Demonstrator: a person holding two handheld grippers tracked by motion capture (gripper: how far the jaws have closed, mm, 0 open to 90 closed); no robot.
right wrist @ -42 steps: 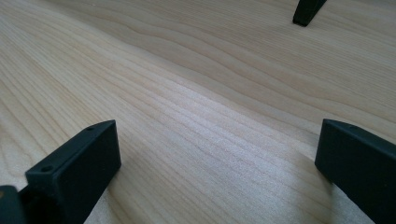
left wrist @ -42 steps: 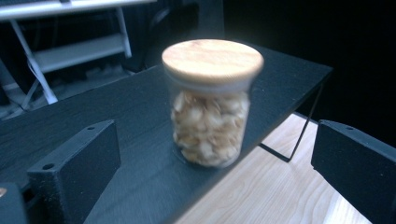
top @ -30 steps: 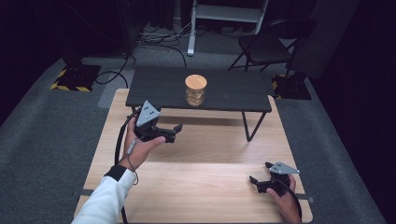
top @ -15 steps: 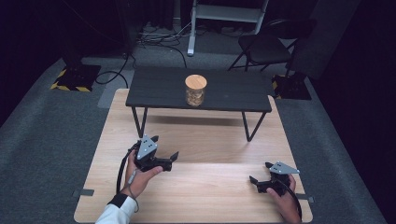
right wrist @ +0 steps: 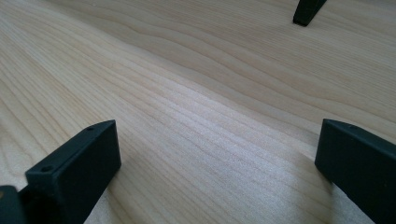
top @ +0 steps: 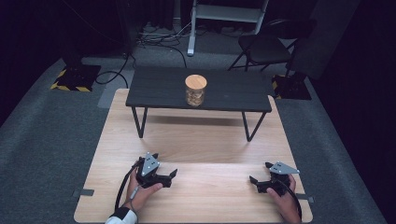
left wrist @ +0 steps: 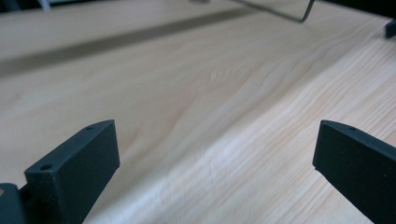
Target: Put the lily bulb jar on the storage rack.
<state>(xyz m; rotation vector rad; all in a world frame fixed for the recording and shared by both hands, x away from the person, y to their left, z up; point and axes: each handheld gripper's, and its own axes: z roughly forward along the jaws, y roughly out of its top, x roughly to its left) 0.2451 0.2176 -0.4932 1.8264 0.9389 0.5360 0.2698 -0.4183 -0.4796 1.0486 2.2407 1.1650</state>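
Jar: I see a clear glass jar (top: pixel 195 91) with a round wooden lid, pale contents inside, upright near the middle of the small black table (top: pixel 154 91).
Left gripper: my left gripper (top: pixel 169 176) sits low on the light wooden tabletop (top: pixel 210 140), jaws spread wide, nothing between them.
Right gripper: my right gripper (top: pixel 259 175) rests near the right edge, jaws also parted and empty.
Gripper views: both show bare wood grain close up; the high view alone shows me the jar.
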